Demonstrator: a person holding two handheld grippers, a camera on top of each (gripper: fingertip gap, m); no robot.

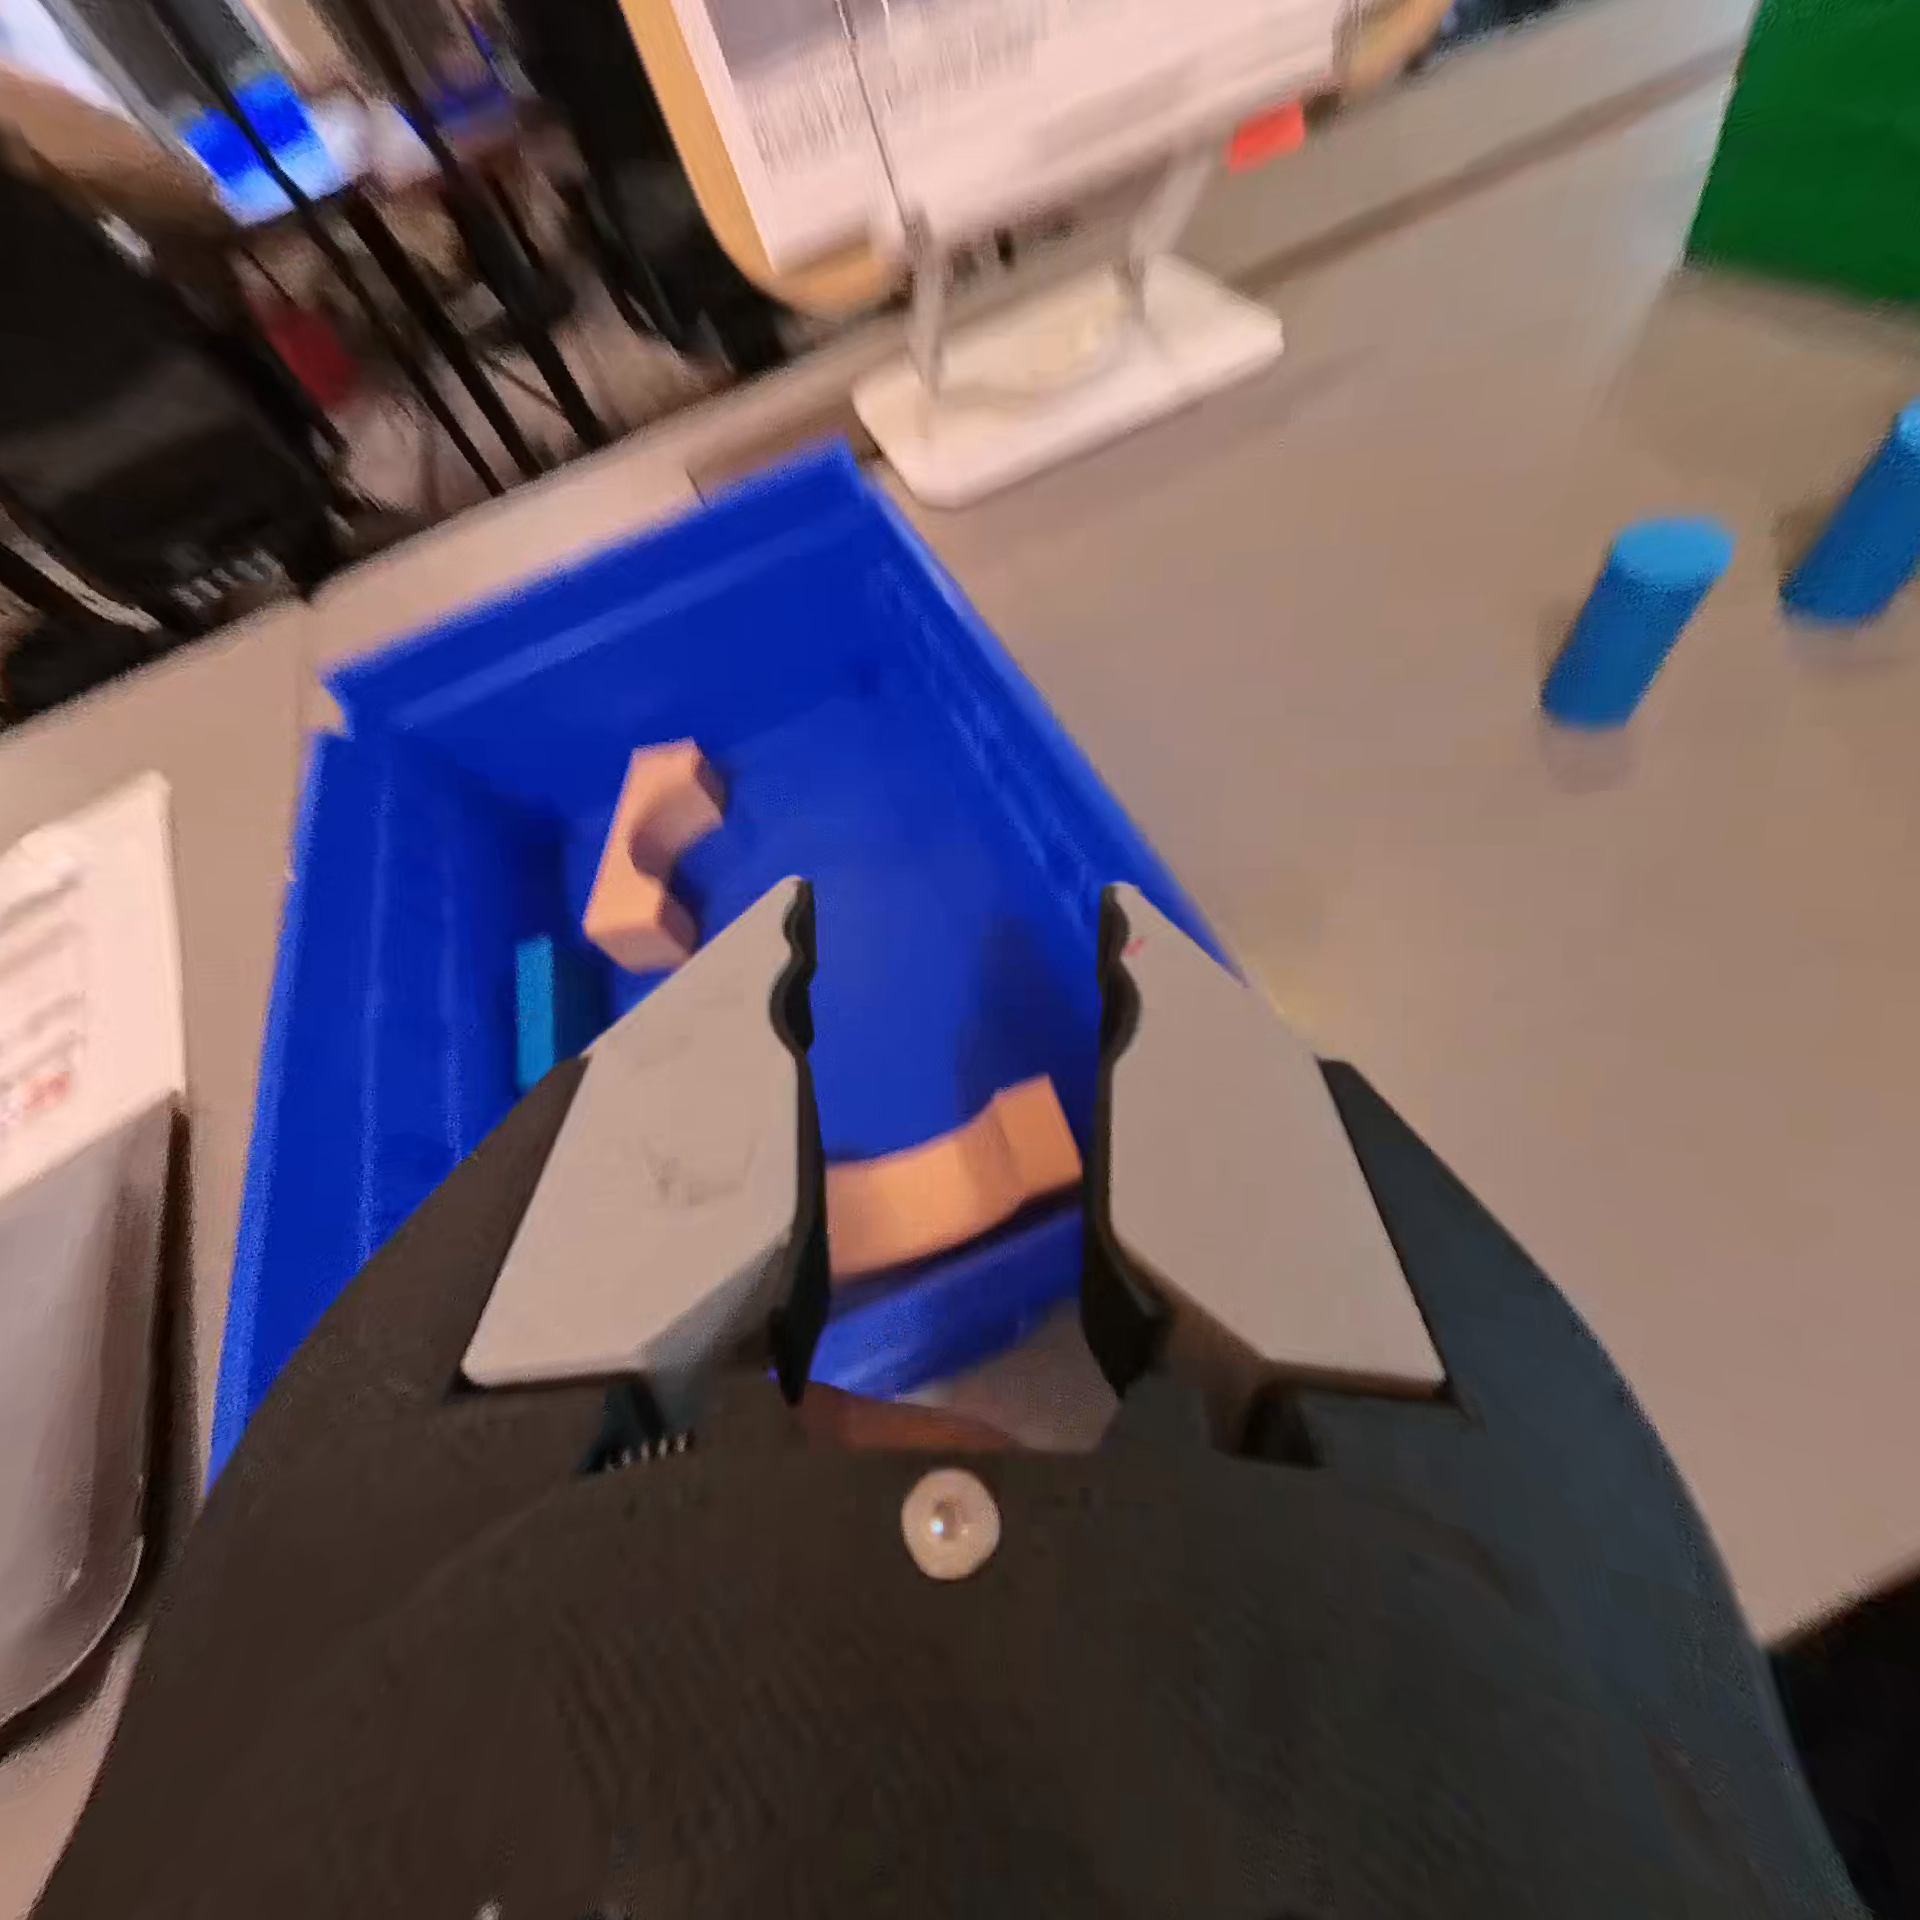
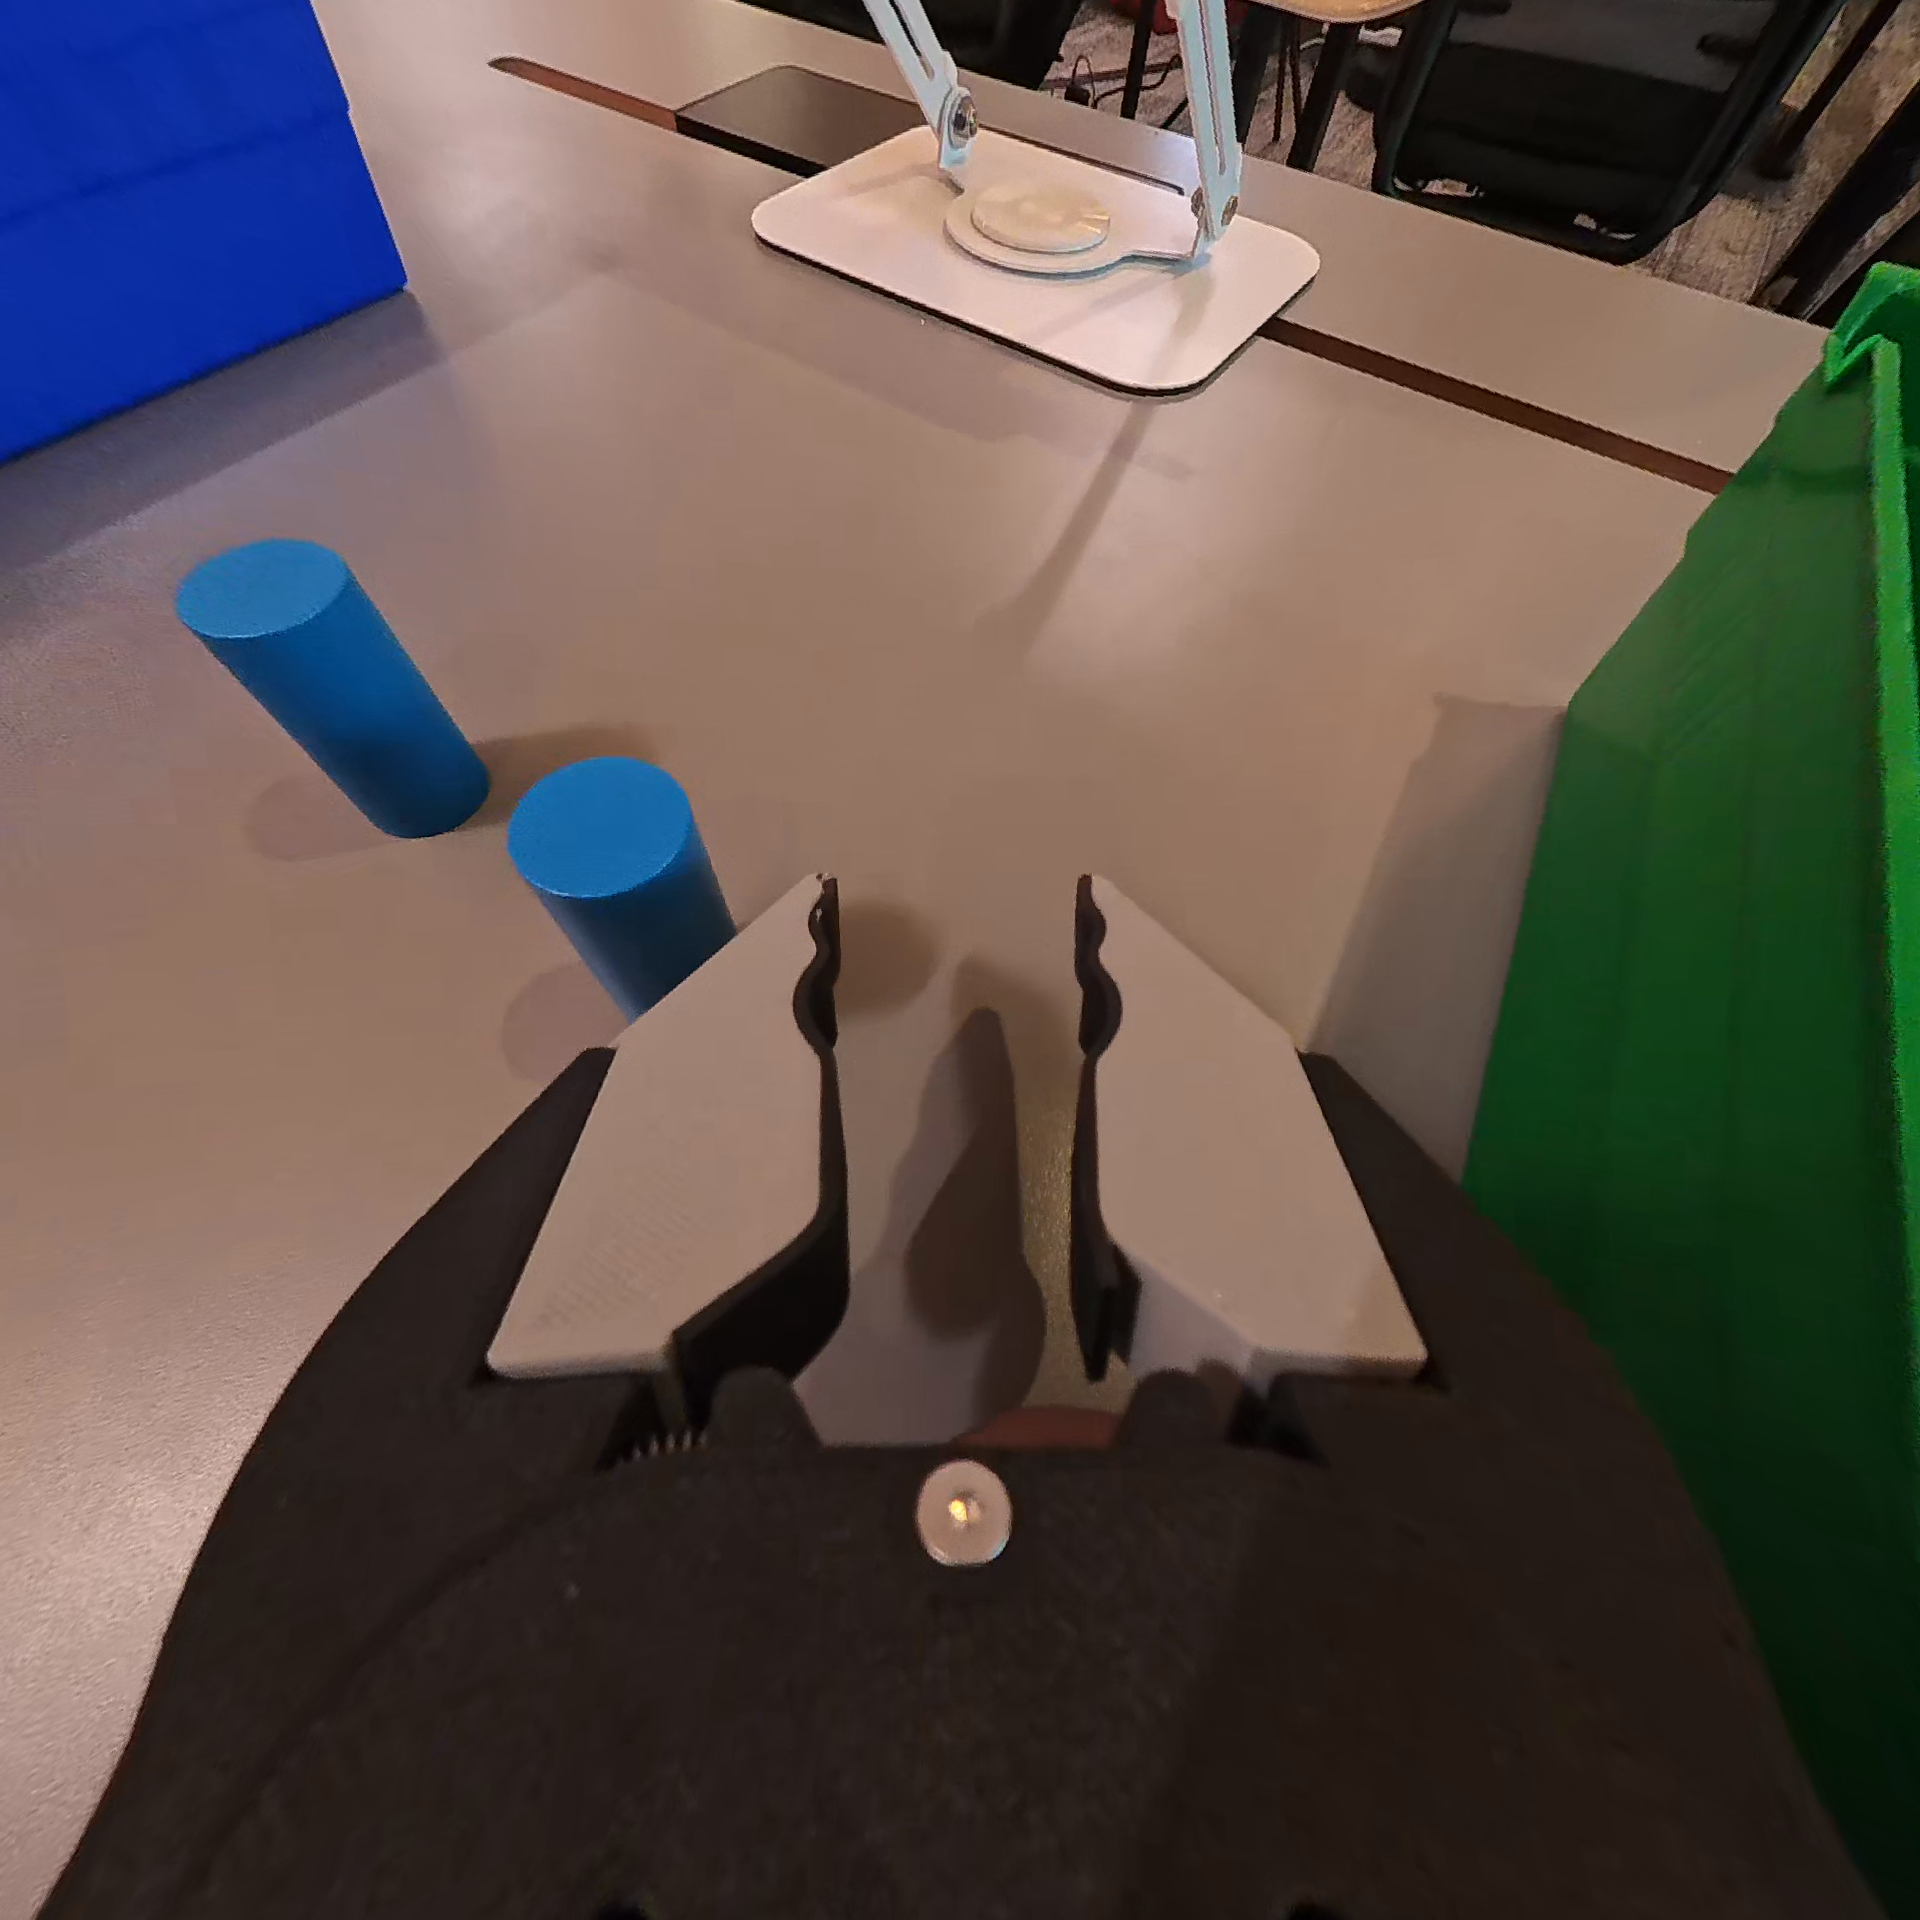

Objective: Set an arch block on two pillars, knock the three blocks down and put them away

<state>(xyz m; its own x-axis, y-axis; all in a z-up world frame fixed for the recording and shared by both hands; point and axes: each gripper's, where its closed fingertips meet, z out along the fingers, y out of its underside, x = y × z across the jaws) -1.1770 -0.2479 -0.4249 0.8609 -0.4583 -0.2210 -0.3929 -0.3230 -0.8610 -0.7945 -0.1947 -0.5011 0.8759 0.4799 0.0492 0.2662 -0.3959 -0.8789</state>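
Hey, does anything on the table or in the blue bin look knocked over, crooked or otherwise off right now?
Nothing stands out. Both blue cylinders stand upright on the table, apart. Two tan arch blocks lie loose in the blue bin.

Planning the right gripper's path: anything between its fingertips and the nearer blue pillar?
Nothing in the right wrist view. The nearer blue pillar stands just left of the open right gripper; only bare table lies between.
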